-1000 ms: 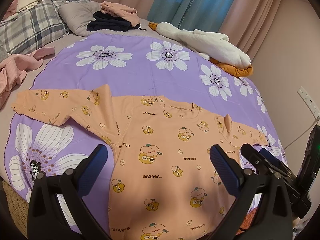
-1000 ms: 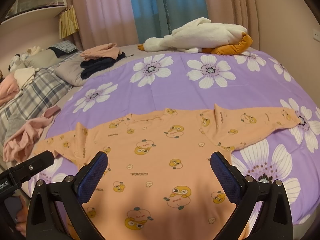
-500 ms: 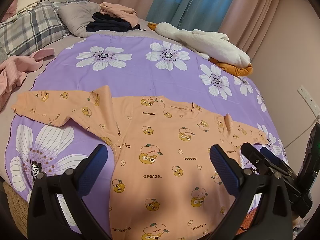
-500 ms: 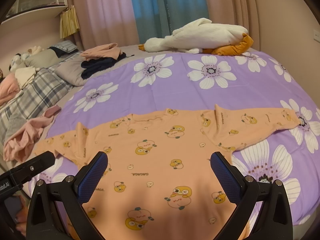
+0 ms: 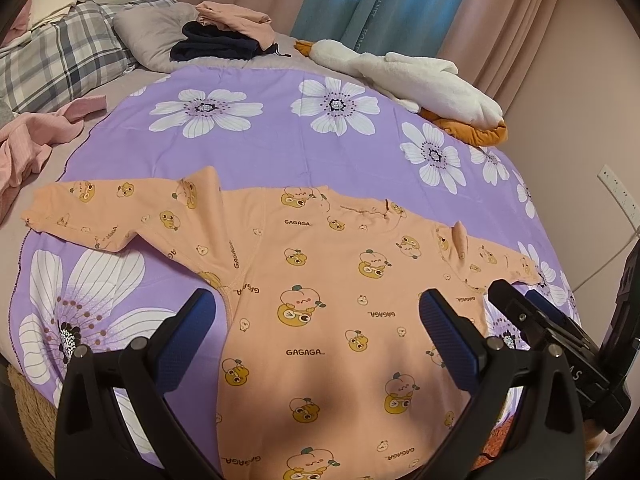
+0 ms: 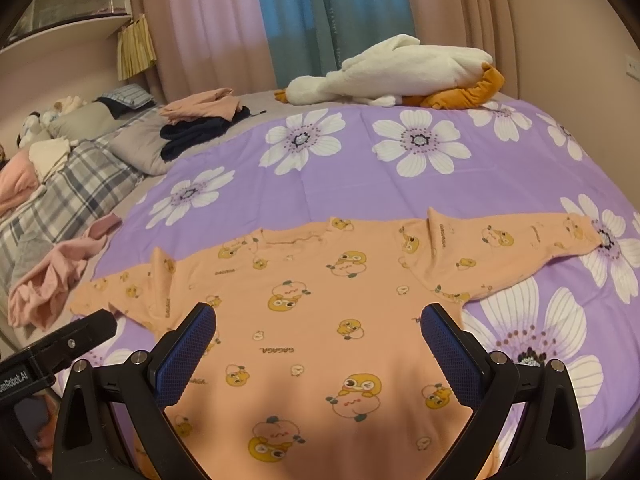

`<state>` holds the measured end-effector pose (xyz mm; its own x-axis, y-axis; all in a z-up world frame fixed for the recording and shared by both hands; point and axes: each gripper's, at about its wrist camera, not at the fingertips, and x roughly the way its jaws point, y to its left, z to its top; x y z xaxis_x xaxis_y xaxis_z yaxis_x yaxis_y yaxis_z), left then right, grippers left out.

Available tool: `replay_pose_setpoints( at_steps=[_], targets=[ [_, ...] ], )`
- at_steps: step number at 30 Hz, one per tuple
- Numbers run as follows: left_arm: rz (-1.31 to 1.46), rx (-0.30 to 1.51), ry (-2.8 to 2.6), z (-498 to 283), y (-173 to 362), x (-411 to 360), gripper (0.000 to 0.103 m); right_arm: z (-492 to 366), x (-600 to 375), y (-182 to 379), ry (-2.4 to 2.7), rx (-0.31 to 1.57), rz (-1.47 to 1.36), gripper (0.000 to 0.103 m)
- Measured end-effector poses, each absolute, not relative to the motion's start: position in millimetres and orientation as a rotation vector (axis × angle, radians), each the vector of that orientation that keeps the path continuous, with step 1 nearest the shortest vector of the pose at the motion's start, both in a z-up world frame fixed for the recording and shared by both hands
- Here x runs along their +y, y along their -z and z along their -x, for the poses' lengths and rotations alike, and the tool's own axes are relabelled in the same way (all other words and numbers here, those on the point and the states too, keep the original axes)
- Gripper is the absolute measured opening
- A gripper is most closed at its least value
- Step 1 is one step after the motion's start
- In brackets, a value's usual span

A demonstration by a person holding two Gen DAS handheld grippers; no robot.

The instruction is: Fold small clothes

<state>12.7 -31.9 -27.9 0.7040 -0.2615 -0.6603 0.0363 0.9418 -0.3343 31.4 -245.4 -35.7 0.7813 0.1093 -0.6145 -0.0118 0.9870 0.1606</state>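
**Above the spread shirt: both claws wide and empty**

Below your two grippers the peach shirt (image 5: 320, 280) lies flat on the purple flowered sheet (image 5: 280, 140), neck toward 12 o'clock, one sleeve out to 9 o'clock and the other to 3 o'clock. Your left gripper (image 5: 316, 332) and your right gripper (image 6: 318, 340) both hover over the lower body of the shirt, jaws spread wide, holding nothing.

The cloth looks thin and soft. If you pinch too deep you may catch the sheet together with it, and the fold will drag the bedding. Each shoulder has a small raised pleat; folding over it may leave a lump.

At 12 o'clock rest a white plush goose (image 6: 400, 68) and a pile of folded clothes (image 6: 200, 120); at 9 o'clock lies a crumpled pink garment (image 6: 52, 280), near the sleeve cuff. Nothing lies on the shirt itself.
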Motion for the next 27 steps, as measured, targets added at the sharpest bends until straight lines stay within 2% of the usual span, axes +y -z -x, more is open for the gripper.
replay_pose_setpoints(
  at_steps=[23, 27],
  targets=[
    [0.282, 0.805, 0.174, -26.2, 39.0, -46.9, 0.101, -40.5, -257.9, 31.8, -0.090, 0.650, -0.183, 0.102],
    [0.278, 0.811, 0.172, -29.5, 39.3, -49.6, 0.101, -46.0, -260.8, 27.3, -0.126, 0.645, -0.196, 0.099]
  ],
)
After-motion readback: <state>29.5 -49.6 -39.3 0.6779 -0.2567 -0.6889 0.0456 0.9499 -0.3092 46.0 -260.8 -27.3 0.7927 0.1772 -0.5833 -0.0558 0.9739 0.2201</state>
